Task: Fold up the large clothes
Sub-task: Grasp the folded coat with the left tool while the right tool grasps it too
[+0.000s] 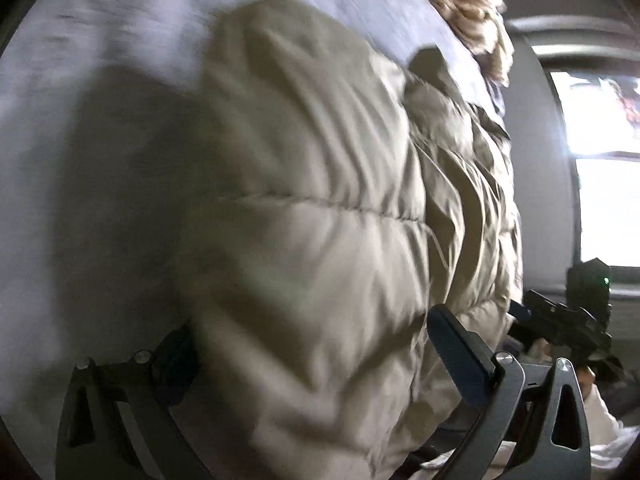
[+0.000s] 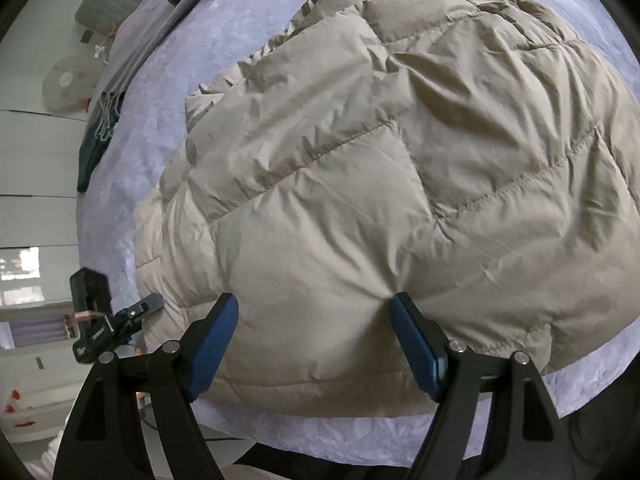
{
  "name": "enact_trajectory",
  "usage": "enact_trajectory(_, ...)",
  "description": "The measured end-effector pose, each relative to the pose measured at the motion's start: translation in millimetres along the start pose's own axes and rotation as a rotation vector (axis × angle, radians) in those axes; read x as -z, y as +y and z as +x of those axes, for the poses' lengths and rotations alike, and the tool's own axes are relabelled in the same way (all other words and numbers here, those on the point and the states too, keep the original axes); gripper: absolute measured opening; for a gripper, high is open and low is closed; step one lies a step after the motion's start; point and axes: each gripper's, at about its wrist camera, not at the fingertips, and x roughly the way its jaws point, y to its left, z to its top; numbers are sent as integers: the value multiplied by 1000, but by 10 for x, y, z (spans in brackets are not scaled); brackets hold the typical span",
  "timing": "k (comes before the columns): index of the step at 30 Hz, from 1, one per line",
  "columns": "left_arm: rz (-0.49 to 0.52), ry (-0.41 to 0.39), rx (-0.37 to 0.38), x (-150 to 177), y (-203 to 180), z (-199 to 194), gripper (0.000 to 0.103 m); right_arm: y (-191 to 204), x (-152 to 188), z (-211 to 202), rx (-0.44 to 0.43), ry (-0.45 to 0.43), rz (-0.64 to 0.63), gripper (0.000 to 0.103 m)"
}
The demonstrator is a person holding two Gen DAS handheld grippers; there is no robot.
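While the beige puffer jacket [image 2: 400,168] lies spread across the lavender bedspread [image 2: 224,40], its near hem close to the bed's front edge, both claws stand over that hem with nothing clamped; the right gripper [image 2: 314,340] has its blue pads [image 2: 212,344] spread wide and set down onto the padding, one tip dimpling the fabric into a small pucker, yet the pads press down rather than pinch together; the left gripper [image 1: 308,356], seen through a blurred view, is at its widest, straddling a fat quilted section near the jacket's side, and holds nothing. The likeliest trouble, as I judge it, is the slippery, springy shell; if the jaws close on the top layer alone, the fill beneath may stay behind and the fold would drag crooked or the fabric would slide free mid-lift. A second risk is uneven grips; one claw sits at the hem's middle and the other near the side, so lifting could twist the jacket rather than double it neatly. The jacket's nearness to the bed edge also matters; a careless pull toward the person might slide it off the bedspread.
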Motion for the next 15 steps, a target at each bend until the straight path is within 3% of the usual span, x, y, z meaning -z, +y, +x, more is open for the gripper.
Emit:
enact_trajectory(4, 37, 55, 45, -137, -103, 206, 103, 11, -17, 43, 17, 5, 0, 81)
enact_trajectory(5, 52, 66, 46, -138, -133, 236, 93, 29, -17, 55, 20, 5, 1, 81)
enact_trajectory(6, 64, 76, 47, -150, -170, 264, 71, 33, -24, 58, 24, 6, 0, 81)
enact_trajectory(9, 63, 100, 122, -142, -217, 257, 38, 60, -21, 38, 26, 9, -1, 81)
enact_trajectory(12, 67, 85, 142, -123, -309, 153, 30, 124, -15, 2, 34, 11, -19, 81)
enact_trajectory(14, 68, 75, 158, -110, -383, 79, 30, 179, -17, -51, 64, -15, -54, 80)
enact_trajectory(15, 69, 70, 165, -105, -420, 47, 30, 202, -17, -88, 80, -37, -76, 66)
